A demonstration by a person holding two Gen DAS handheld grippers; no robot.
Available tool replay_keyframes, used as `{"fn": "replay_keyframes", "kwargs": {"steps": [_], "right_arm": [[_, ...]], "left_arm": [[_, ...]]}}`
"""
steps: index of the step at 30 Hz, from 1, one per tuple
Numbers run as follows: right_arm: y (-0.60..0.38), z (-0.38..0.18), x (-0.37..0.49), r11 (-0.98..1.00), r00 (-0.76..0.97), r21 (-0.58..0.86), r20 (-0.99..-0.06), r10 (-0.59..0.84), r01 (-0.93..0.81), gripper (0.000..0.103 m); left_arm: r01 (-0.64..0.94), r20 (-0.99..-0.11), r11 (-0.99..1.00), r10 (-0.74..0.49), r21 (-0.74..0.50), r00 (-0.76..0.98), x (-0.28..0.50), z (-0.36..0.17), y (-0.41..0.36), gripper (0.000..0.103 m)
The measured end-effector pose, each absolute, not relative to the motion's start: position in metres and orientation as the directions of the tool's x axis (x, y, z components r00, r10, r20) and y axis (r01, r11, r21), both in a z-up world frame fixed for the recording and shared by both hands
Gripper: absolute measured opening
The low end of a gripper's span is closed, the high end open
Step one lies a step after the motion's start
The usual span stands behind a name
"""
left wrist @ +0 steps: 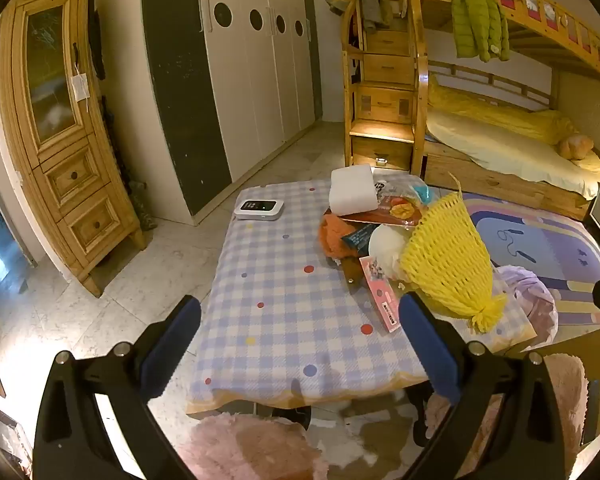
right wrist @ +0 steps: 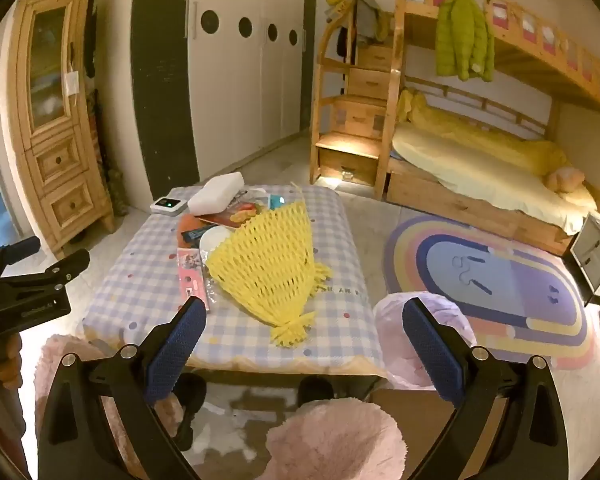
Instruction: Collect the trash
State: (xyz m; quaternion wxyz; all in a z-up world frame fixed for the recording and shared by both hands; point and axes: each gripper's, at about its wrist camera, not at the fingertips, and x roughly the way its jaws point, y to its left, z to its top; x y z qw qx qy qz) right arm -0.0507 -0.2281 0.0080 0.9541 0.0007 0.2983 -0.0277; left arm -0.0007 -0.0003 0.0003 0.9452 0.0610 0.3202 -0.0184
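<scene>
Left gripper [left wrist: 300,344] and right gripper [right wrist: 304,344]: both spread wide, nothing between the pads; both hover short of the low table with blue-and-white checked cloth [left wrist: 284,320]. Yellow foam mesh fruit sleeve [right wrist: 266,264] lies just ahead of the right gripper; judged light, soft, crushable; best pinched at its fringed near end. One pink printed wrapper [left wrist: 380,296] beside it; one pale lilac plastic bag [right wrist: 392,320] at the table's right edge.
</scene>
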Motion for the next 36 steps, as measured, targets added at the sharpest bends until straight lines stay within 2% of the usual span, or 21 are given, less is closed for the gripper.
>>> {"fn": "replay_keyframes", "kwargs": {"steps": [36], "right_arm": [[-0.235, 0.014, -0.052, 0.998, 0.827, 0.002, -0.559, -0.053, 0.065, 0.098]], "left_arm": [[0.065, -0.608, 0.993, 0.011, 0.103, 0.794, 0.001, 0.002, 0.004, 0.096]]}}
